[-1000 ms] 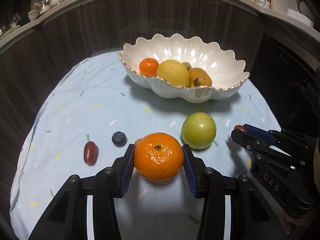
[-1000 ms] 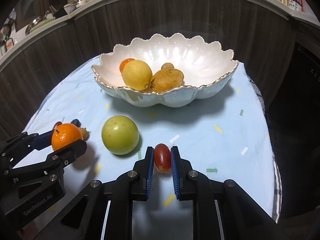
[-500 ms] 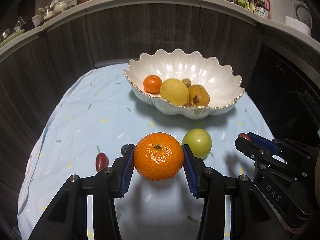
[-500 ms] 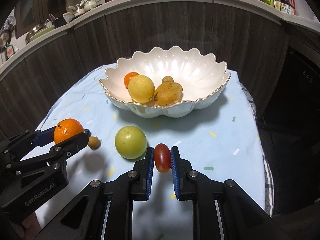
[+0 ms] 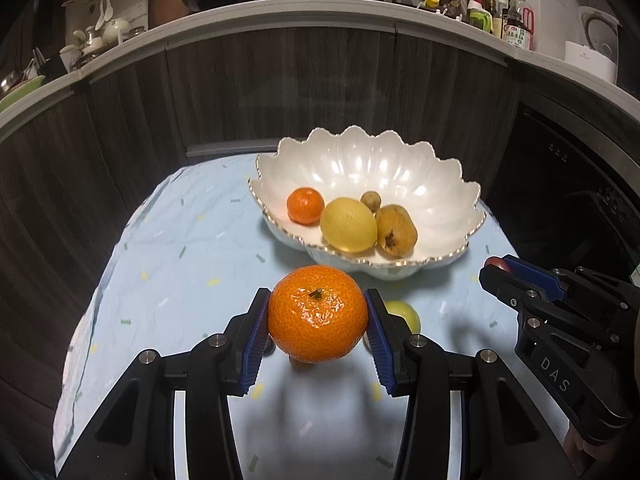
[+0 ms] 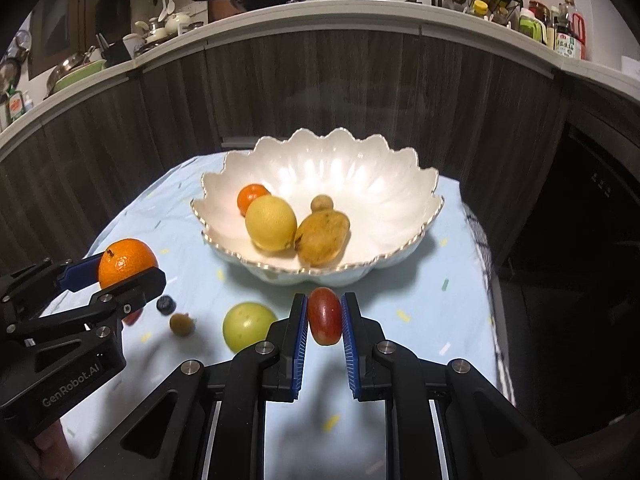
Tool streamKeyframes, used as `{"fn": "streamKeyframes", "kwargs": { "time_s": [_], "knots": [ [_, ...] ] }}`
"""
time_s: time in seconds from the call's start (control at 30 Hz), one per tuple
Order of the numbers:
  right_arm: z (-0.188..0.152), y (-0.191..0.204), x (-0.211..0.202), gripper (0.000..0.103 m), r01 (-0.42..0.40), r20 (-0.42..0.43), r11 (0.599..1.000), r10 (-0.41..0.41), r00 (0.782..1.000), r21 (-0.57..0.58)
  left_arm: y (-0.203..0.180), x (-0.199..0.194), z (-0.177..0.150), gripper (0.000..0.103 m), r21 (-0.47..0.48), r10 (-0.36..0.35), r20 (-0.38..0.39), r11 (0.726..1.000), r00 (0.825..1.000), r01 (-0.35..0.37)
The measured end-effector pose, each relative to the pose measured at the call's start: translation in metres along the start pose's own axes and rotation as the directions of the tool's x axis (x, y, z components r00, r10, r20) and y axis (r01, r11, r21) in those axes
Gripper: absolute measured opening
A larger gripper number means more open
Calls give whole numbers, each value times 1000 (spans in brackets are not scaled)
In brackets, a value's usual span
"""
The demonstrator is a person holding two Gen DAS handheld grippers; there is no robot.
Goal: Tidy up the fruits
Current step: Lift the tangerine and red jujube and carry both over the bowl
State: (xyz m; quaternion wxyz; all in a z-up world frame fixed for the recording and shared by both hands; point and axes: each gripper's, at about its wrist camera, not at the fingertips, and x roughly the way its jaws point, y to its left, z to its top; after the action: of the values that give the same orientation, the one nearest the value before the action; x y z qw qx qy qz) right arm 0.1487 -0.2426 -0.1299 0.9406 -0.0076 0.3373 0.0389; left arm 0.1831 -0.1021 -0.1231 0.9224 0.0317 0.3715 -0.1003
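Observation:
My left gripper is shut on a large orange mandarin, held above the pale blue cloth. In the right wrist view the same mandarin shows at the left in the left gripper. My right gripper is shut on a small red grape tomato, also lifted off the cloth. The white scalloped bowl ahead holds a small orange, a lemon and two brownish fruits. A green apple lies on the cloth in front of the bowl.
A blueberry, a small brown fruit and a red fruit partly hidden by the left gripper lie on the cloth at the left. Dark wood cabinet fronts curve behind the table; a counter above carries pans and bottles.
Both grippers have risen with their fruit, so the bowl and cloth look farther below. The loose fruits on the cloth now sit lower and partly behind the left gripper's fingers.

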Motion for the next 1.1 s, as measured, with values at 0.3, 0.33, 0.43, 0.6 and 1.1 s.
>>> {"fn": "streamKeyframes", "kwargs": {
  "time_s": [0.3,0.33,0.43,0.6,1.1],
  "knots": [
    [19,-5,3,18,21,23,1000,-21,1000,0,0,11,25,45,31,-6,21,999,1000,5],
    [22,-6,4,18,25,25,1000,-25,999,2,1,13,28,45,33,-5,22,999,1000,4],
    [28,-8,7,18,30,31,999,-31,999,11,2,18,38,45,44,-1,34,999,999,0],
    [38,-11,14,18,41,38,999,-42,998,26,4,29,51,46,59,-9,33,998,999,7],
    [68,-30,49,18,68,12,994,-70,997,89,4,67,90,46,96,-62,30,994,998,58]
  ]
}}
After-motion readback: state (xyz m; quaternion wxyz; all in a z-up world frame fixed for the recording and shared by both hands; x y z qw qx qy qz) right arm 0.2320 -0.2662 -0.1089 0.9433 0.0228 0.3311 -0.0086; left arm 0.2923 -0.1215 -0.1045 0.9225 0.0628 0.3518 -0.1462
